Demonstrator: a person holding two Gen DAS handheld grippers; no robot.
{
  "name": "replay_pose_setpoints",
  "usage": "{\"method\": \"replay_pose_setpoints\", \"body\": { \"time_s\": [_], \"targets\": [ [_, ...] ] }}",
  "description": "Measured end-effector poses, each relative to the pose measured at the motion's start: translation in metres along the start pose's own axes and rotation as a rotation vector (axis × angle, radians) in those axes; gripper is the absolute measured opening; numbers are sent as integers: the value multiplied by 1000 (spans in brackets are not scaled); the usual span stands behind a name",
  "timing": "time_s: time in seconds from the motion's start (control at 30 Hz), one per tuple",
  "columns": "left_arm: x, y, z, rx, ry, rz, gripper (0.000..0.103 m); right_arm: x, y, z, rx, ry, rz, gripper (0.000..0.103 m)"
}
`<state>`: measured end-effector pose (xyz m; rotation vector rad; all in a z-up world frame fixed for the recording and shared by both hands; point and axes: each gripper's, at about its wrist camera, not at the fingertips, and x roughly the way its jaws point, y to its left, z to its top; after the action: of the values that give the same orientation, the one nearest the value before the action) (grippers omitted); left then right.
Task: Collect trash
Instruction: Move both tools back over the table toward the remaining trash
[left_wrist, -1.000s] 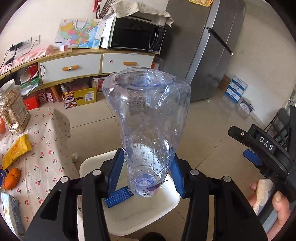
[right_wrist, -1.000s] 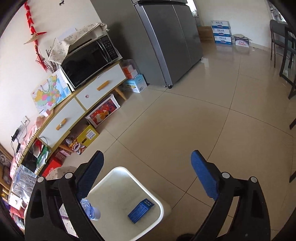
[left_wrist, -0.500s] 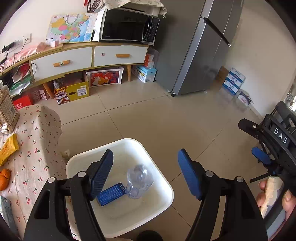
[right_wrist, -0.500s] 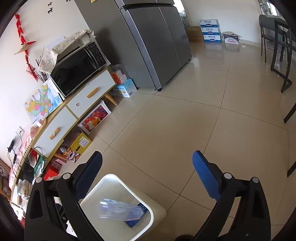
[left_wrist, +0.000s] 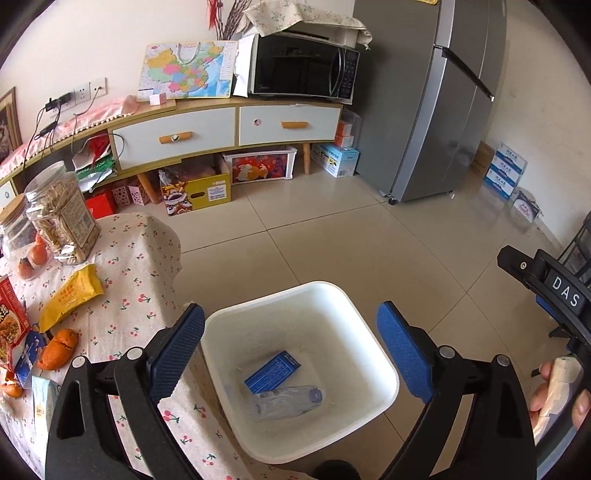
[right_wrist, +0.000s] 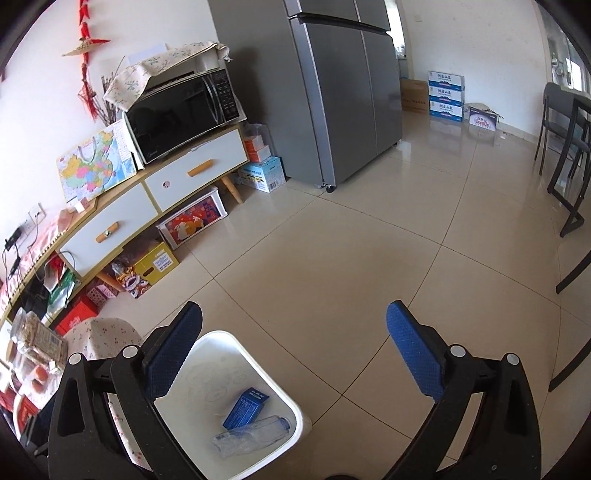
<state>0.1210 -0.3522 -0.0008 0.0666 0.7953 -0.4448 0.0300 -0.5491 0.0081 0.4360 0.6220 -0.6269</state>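
A white bin (left_wrist: 347, 317) stands on the floor beside the table, also in the right wrist view (right_wrist: 295, 417). A clear plastic bottle (left_wrist: 286, 400) lies on its side in the bin next to a small blue box (left_wrist: 272, 372); both show in the right wrist view, bottle (right_wrist: 251, 435) and box (right_wrist: 246, 408). My left gripper (left_wrist: 291, 349) is open and empty above the bin. My right gripper (right_wrist: 293, 350) is open and empty above the floor, right of the bin.
A table with a cherry-print cloth (left_wrist: 129, 295) holds a yellow snack packet (left_wrist: 70, 295), orange peel (left_wrist: 59, 349), a jar (left_wrist: 62, 214) and other wrappers. A cabinet with a microwave (left_wrist: 303, 70) and a fridge (left_wrist: 428, 103) stand behind. Chairs (right_wrist: 569, 155) stand at right.
My left gripper opened and let go of the clear bottle, which fell into the bin and now lies on its side. The left view has swung left toward the table.
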Motion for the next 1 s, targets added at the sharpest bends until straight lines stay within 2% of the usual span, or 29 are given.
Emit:
{"method": "replay_pose_setpoints", "body": {
  "time_s": [0.47,1.0],
  "targets": [
    [-45,82,-12,-57,-44,162,93,-22,96,-36,-238,-2,105,96],
    [-78,184,-54,-189,-17,286,93,-52,188,-88,-437,-9,237,96]
  ]
}}
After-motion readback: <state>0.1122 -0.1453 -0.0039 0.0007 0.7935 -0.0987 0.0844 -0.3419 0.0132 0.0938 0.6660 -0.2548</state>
